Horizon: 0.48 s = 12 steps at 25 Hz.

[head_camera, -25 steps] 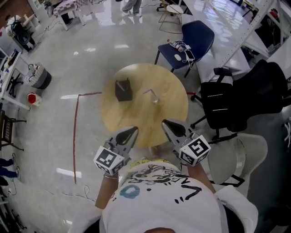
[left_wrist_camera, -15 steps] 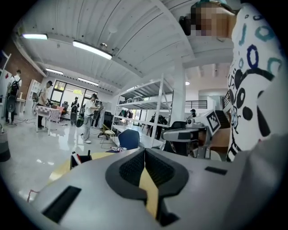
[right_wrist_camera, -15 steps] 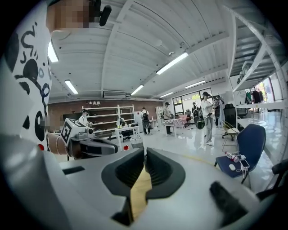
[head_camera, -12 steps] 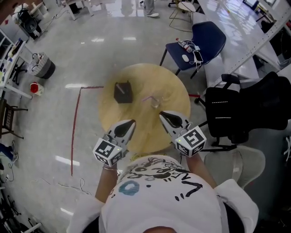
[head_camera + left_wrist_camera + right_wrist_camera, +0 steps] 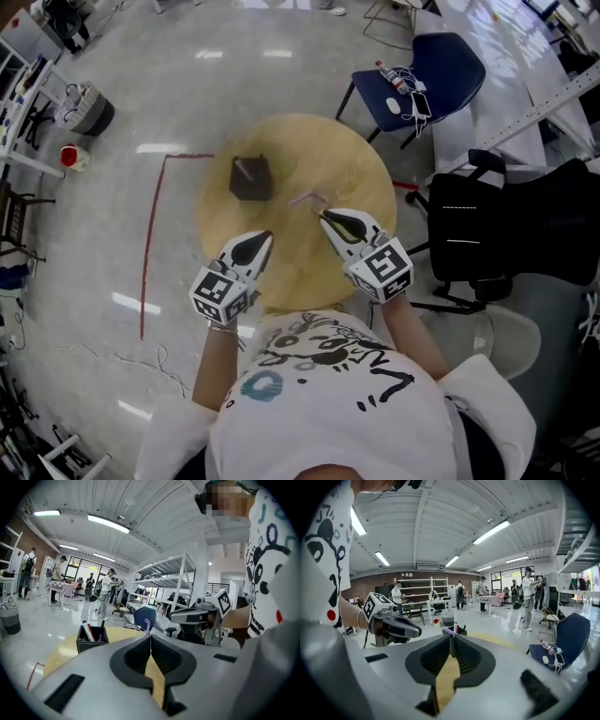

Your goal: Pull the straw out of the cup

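A pink straw (image 5: pixel 302 198) leans left out of a small clear cup (image 5: pixel 320 201) near the middle of the round wooden table (image 5: pixel 356 169). My right gripper (image 5: pixel 324 215) is shut and empty, its tip just in front of the cup. Over the table's near edge, my left gripper (image 5: pixel 265 235) is also shut, holding nothing. In the left gripper view the straw's top (image 5: pixel 146 622) shows just above the closed jaws (image 5: pixel 150 634). In the right gripper view the straw (image 5: pixel 449 631) peeks over the shut jaws (image 5: pixel 451 637); the cup is hidden in both gripper views.
A black pen holder (image 5: pixel 251 178) with pens stands on the table's left part. A blue chair (image 5: pixel 422 70) with a bottle and cables is beyond the table. A black office chair (image 5: pixel 487 225) stands to the right. Red tape (image 5: pixel 150 234) marks the floor on the left.
Both grippers have moved forward over the table. The right one's tip has come close to the cup; the left one has advanced less. Both stayed shut.
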Available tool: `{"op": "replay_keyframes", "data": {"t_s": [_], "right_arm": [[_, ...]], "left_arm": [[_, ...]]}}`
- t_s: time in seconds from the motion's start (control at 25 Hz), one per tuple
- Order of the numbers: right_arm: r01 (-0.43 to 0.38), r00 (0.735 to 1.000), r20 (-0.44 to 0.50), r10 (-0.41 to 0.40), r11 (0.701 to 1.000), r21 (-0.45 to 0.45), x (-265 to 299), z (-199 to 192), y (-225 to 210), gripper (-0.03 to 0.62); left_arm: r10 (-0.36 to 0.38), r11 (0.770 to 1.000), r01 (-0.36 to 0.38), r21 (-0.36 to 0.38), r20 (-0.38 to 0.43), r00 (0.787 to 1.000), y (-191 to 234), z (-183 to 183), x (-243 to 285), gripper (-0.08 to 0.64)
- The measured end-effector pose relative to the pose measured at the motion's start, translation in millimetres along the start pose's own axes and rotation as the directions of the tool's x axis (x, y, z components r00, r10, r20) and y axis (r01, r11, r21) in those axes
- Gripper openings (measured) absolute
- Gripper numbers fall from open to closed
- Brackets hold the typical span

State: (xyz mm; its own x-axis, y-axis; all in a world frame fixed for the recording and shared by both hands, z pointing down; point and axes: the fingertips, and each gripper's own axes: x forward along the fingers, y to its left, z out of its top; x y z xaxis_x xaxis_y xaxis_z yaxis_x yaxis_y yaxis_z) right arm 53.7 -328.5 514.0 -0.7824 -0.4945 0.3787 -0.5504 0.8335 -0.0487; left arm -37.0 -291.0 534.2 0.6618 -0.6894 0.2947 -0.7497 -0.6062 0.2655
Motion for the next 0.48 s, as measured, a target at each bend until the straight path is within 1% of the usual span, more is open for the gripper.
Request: {"op": "replay_keyframes", "data": {"t_s": [0.2, 0.4, 0.44, 0.48], "right_arm": [[0.006, 0.999, -0.046, -0.006, 1.000, 0.004, 25.3, -5.1, -12.7, 0.031], [0.076, 0.987, -0.136, -0.085, 0.994, -0.072, 45.6, -14.7, -23.2, 0.036], [0.081, 0.984, -0.149, -0.093, 0.993, -0.086, 48.8, -16.3, -24.4, 0.051], [0.080, 0.982, -0.163, -0.095, 0.992, -0.096, 52.0, -18.5, -24.8, 0.086]], "left_arm": [[-0.013, 1.000, 0.013, -0.017, -0.025, 1.000, 16.4, -2.9, 6.6, 0.017], [-0.059, 0.998, 0.057, -0.028, -0.052, 0.997, 27.1, -1.6, 6.9, 0.017], [-0.068, 0.997, 0.067, -0.028, -0.054, 0.996, 28.8, -1.1, 7.6, 0.016], [-0.077, 0.997, 0.075, -0.029, -0.057, 0.995, 30.2, -1.0, 8.7, 0.017]]}}
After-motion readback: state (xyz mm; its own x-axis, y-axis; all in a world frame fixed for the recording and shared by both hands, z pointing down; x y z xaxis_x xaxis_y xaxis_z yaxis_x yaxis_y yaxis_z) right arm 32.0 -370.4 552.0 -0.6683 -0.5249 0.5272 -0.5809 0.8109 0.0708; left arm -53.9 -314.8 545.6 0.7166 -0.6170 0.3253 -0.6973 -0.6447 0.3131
